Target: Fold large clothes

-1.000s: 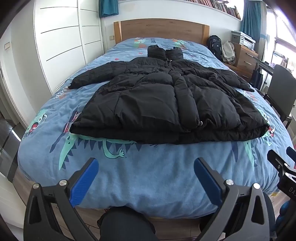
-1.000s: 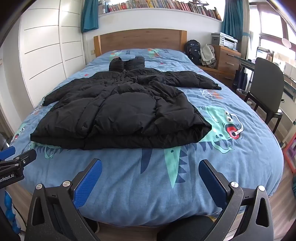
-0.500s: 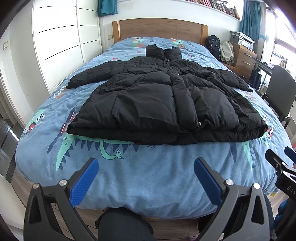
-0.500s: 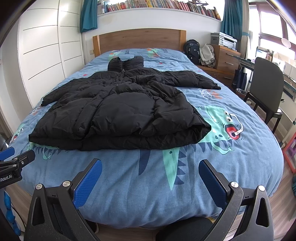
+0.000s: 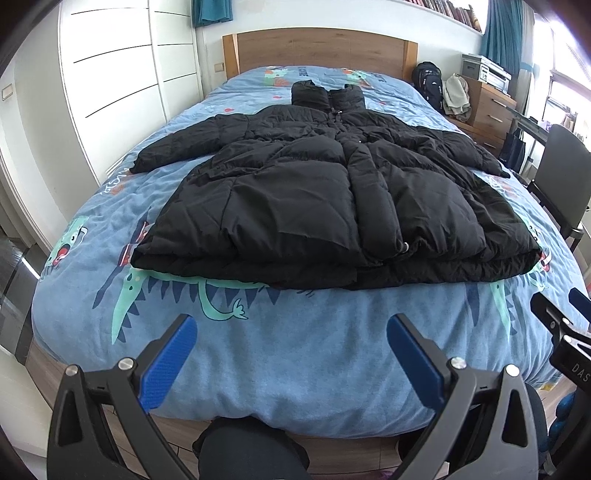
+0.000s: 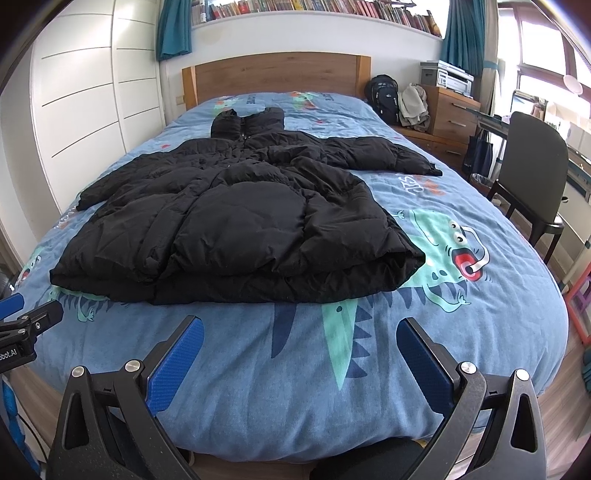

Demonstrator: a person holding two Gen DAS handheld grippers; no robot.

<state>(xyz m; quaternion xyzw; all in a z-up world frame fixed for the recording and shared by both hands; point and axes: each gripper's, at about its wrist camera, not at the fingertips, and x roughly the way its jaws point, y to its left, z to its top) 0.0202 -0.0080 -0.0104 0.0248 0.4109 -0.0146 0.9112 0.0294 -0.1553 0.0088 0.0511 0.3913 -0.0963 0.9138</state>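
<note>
Both hand-held grippers, left [image 5: 291, 347] and right [image 6: 301, 349], gape empty and have crept nearer the black puffer coat [image 5: 332, 199], its hem already doubled over, sleeves next.

A wide bed with a blue duvet [image 6: 480, 302] printed with green dinosaurs filled the room's middle, backed by a plain wooden headboard [image 6: 280, 72]. White panelled wardrobe doors [image 6: 85, 96] ran along the left wall. Above the headboard a long wall shelf of books [image 6: 317, 6] stretched between teal curtains [image 6: 173, 27]. To the right of the bed's head a black backpack [image 6: 384, 96] leaned beside a wooden chest of drawers [image 6: 452, 114], with a pale bundle of cloth [image 6: 413, 105] draped against it and a grey printer [image 6: 448, 75] on top. Nearer, a dark chair [image 6: 533, 173] stood on the wooden floor [image 6: 561, 435] just beside the bed.
</note>
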